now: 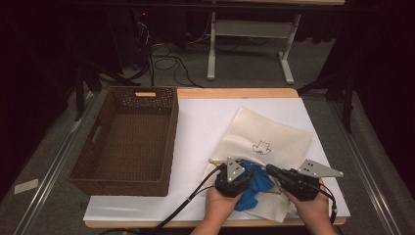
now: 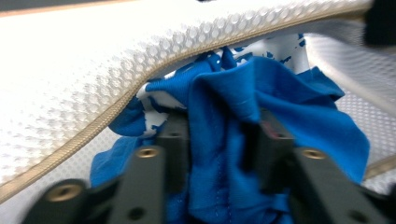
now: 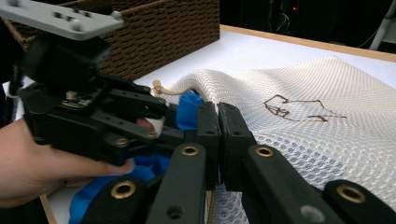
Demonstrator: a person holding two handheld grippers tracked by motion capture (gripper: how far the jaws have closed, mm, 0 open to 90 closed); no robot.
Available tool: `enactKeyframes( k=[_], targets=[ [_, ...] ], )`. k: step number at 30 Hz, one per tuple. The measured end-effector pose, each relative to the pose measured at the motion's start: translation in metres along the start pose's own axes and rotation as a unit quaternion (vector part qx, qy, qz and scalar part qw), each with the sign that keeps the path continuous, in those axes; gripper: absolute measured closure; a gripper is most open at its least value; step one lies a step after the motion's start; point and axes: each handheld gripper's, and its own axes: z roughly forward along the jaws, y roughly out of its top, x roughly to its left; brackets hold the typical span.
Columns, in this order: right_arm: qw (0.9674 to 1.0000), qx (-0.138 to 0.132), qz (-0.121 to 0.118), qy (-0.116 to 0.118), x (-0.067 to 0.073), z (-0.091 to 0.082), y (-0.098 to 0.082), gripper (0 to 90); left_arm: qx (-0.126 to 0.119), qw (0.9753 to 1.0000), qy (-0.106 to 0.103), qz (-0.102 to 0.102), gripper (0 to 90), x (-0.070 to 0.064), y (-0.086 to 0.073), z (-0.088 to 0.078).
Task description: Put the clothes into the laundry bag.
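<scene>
You are keeping the left hand-held gripper (image 1: 243, 172) at the mouth of the white mesh bag (image 1: 274, 139) near the table's (image 1: 205, 122) front edge, its jaws standing apart around the blue cloth (image 2: 243, 121), pads not clearly pressing it. Your right hand-held gripper (image 3: 218, 122) is pinching the bag's edge, jaws together. The wicker basket (image 1: 93, 147) is sitting well to the left.
</scene>
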Motion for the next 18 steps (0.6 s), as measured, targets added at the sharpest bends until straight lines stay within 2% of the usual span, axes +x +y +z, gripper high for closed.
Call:
enactKeyframes(
  k=[3, 5, 8, 9, 12, 14, 18],
  targets=[
    [1.0000, -0.001, -0.001, 0.000, 0.000, 0.000, 0.000, 89.4, -0.011, 0.9998, 0.007, 0.017, 41.0, -0.002, -0.004, -0.009],
    [1.0000, 0.000, -0.001, 0.001, 0.000, 0.000, 0.000, 89.4, -0.013, 0.9997, 0.008, 0.019, 35.0, -0.002, -0.006, -0.015],
    [1.0000, 0.001, -0.002, 0.000, 0.001, 0.000, 0.000, 89.4, -0.014, 0.9998, 0.001, 0.015, 31.5, -0.003, -0.010, -0.020],
    [1.0000, 0.000, -0.004, 0.000, 0.000, 0.000, 0.000, 89.3, -0.008, 0.9998, -0.003, 0.017, 30.4, -0.004, -0.011, -0.021],
    [1.0000, 0.001, -0.004, 0.000, 0.001, 0.000, 0.000, 89.3, 0.019, 0.9996, 0.004, 0.021, 29.7, -0.006, -0.014, -0.018],
    [1.0000, 0.001, -0.004, 0.000, 0.001, 0.000, 0.000, 89.3, 0.038, 0.9992, 0.003, 0.013, 29.9, -0.004, -0.016, -0.014],
    [1.0000, 0.002, -0.003, 0.000, 0.001, 0.000, -0.001, 89.3, 0.063, 0.9979, -0.012, -0.005, 42.5, -0.002, -0.018, -0.008]
  ],
)
